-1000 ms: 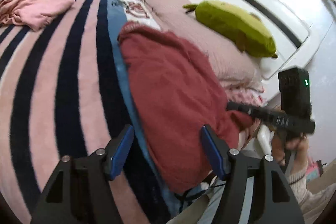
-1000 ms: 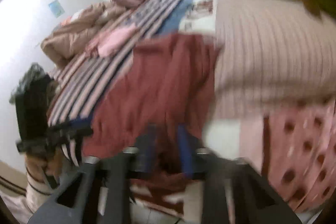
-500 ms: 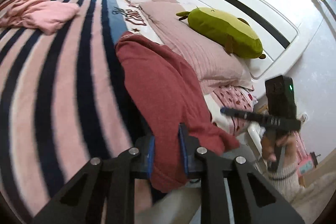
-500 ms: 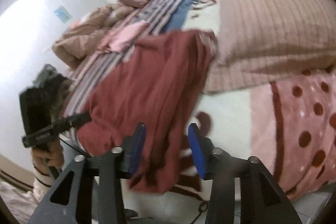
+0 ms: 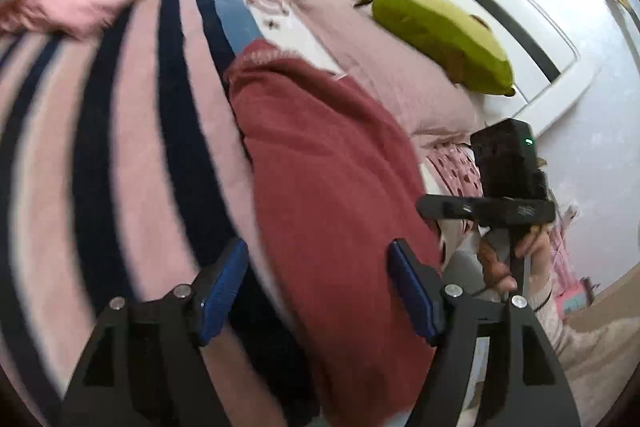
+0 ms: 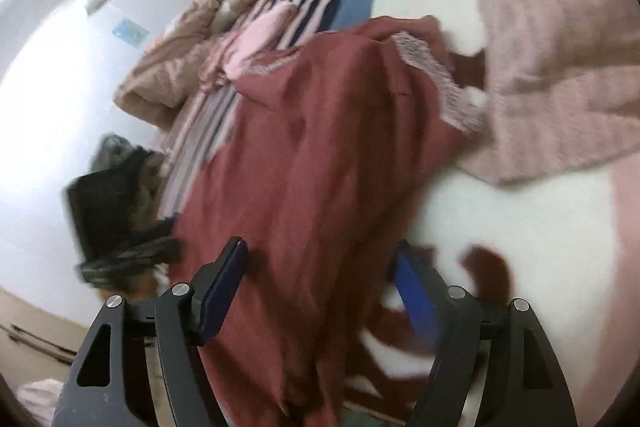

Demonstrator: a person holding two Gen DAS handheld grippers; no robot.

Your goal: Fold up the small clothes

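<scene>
Red garment (image 5: pixel 332 187) is lying lengthwise along the bed's (image 5: pixel 120 147) near edge, hem spilling over it, w/ pink pillow (image 6: pixel 560 47) just beside; left gripper (image 5: pixel 316 291) & right gripper (image 6: pixel 320 283) are both hovering w/ jaws spread wide, gripping nothing; best approach, imo: pinching each hem corner cleanly, single layer, then lifting evenly so the fold is landing square.

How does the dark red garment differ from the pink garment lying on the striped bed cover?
The dark red garment is spread long near the bed's edge, between both open grippers; the pink garment lies bunched farther up the cover. The red one looks much larger and darker. Both lie unfolded on the striped bed cover.
</scene>
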